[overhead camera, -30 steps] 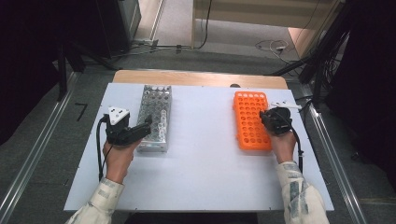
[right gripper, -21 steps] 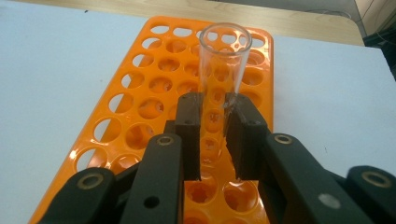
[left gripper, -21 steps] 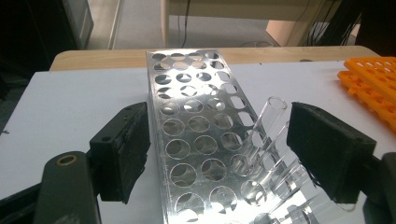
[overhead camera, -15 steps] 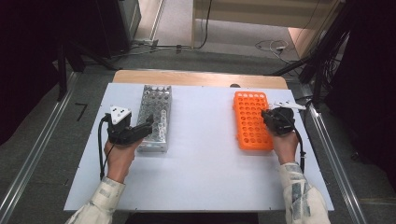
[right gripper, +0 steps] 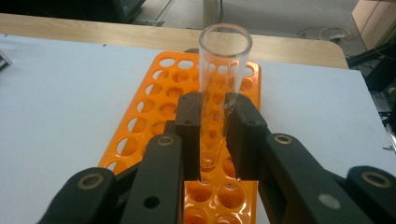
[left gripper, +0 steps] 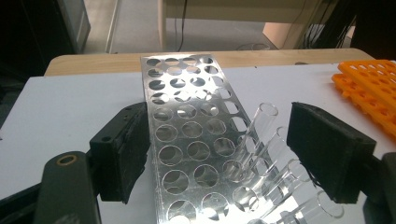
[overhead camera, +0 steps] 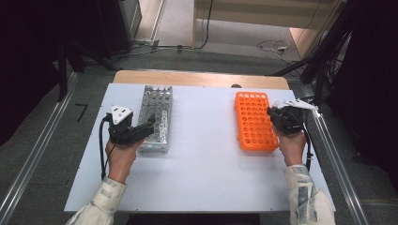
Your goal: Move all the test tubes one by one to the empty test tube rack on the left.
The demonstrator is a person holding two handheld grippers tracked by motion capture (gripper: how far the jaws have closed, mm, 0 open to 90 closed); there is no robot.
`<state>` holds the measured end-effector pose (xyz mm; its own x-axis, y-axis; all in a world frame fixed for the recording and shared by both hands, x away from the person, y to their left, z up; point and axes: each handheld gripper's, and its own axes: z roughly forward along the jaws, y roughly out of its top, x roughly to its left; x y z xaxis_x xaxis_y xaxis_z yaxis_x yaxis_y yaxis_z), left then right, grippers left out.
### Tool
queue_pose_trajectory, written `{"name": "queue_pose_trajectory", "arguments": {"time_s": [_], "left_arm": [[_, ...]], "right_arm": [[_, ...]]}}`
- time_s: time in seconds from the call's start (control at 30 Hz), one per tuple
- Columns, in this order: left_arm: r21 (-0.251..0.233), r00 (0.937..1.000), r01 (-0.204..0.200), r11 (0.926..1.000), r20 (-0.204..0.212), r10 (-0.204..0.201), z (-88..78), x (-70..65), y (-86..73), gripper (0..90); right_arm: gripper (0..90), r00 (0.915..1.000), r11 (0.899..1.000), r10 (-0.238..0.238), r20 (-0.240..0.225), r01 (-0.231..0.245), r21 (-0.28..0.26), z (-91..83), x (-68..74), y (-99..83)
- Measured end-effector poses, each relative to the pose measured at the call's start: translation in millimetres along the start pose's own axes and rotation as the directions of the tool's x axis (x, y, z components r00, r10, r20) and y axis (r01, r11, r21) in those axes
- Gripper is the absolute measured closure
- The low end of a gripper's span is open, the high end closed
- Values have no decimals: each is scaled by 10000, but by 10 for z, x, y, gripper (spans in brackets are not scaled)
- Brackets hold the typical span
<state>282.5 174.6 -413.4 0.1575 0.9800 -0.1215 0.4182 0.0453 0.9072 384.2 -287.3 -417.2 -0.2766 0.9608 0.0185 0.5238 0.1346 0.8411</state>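
Right gripper view: right tongs (right gripper: 214,135) upright, clamping test tube (right gripper: 222,74).

My right tool (right gripper: 212,140) is clamped on a clear glass tube (right gripper: 223,65), its two black jaws pressing the tube from either side. The tube stands upright over the orange rack (right gripper: 154,116), open mouth at the top, its rounded bottom low between the jaws, just above the rack's holes. The rack lies flat on the white bench (right gripper: 60,93), and the holes I can see are empty. Beyond the rack runs the bench's wooden edge (right gripper: 116,32).
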Motion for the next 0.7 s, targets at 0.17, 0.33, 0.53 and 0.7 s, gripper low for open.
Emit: {"name": "queue_pose_trajectory", "arguments": {"time_s": [0.17,0.33,0.53,0.7], "left_arm": [[-44,10000,-7,10000,76,7,-7,-20,8,211],[-74,9999,18,10000,128,-17,-16,-26,13,210],[-160,9997,23,9999,226,-19,-34,-51,26,211],[-207,9993,2,9998,373,6,-56,-83,40,211]], "right_arm": [[735,9999,10000,-79,-84,79,26,-36,33,16],[735,9988,9994,-351,-353,353,60,-61,124,38],[735,9937,9975,-680,-892,695,147,-94,269,67],[734,9870,9959,-850,-1364,883,183,-126,396,80]]}}
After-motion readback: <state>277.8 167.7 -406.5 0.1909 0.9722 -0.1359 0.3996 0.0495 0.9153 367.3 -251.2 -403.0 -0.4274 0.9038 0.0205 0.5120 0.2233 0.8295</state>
